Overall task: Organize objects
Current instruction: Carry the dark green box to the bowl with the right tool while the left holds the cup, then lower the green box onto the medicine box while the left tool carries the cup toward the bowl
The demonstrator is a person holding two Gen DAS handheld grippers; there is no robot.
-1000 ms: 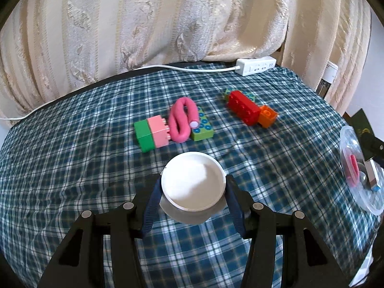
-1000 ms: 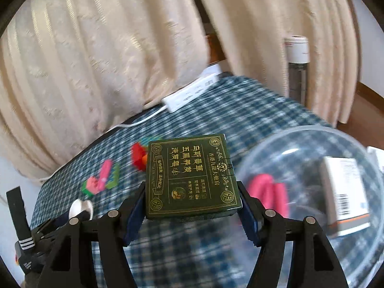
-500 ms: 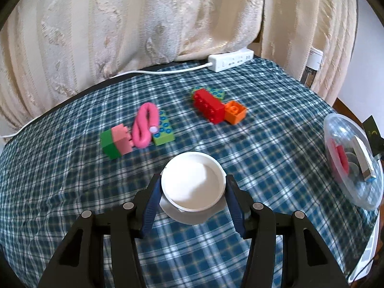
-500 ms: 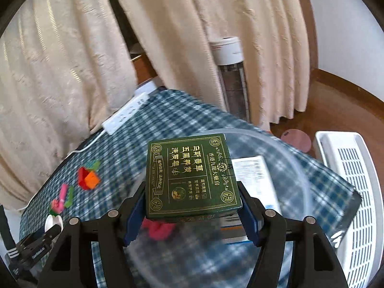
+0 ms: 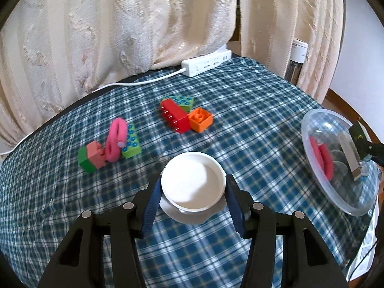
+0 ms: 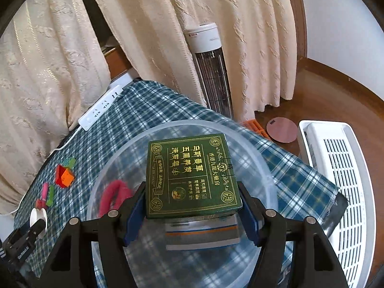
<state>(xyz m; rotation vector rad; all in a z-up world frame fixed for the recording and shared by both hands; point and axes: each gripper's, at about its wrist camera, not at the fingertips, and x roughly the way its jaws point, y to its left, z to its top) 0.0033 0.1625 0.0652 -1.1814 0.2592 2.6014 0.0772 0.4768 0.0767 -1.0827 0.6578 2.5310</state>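
Clear plastic bowl (image 6: 249, 144), at the table's right edge: holds a pink hair band (image 6: 112, 195) and a white-and-blue box (image 6: 204, 237). Green box (image 6: 192, 175) hangs over the bowl, pinched between the right gripper's (image 6: 192, 213) blue pads. White round cup (image 5: 193, 184), empty, pinched by the left gripper (image 5: 193, 204) above the plaid cloth (image 5: 252, 124). Toy bricks (image 5: 182, 115) lie mid-table. Bare cloth lies between cup and bowl.

Black tool (image 5: 193, 187), blue pads (image 5: 151, 206), silver screws
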